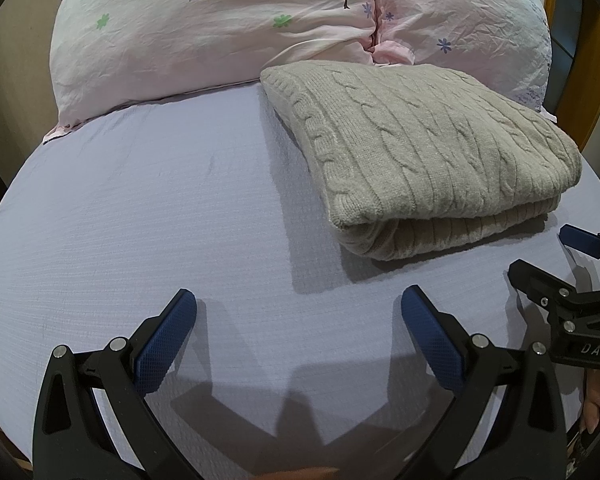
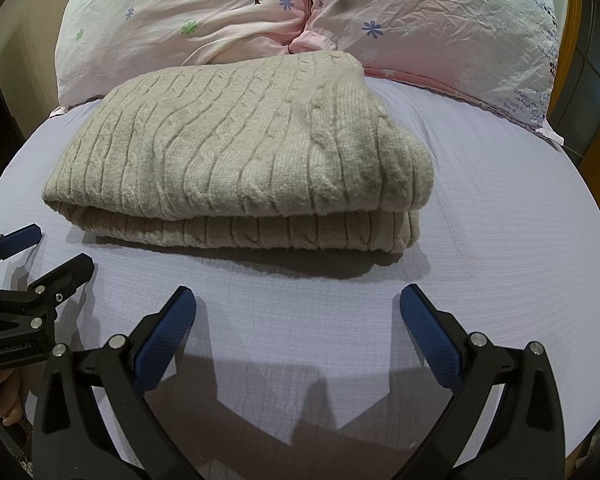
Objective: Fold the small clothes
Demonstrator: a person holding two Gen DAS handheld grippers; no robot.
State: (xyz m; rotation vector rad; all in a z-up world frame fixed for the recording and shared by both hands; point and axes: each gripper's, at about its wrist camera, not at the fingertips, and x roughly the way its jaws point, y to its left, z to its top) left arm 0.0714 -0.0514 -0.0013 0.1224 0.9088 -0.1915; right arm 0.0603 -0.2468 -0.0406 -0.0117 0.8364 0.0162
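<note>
Beige cable-knit sweater (image 2: 236, 152) lies folded on the lavender bed sheet (image 1: 140, 220), touching the pink floral pillows (image 2: 420, 20). Left gripper (image 1: 299, 304) and right gripper (image 2: 298, 304) hover nearby, jaws spread, holding nothing.

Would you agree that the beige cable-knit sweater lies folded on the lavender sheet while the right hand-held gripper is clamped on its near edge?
Not quite: the right hand-held gripper is open and empty, short of the sweater, as the right wrist view shows. The sweater does lie folded on the lavender sheet.
</note>
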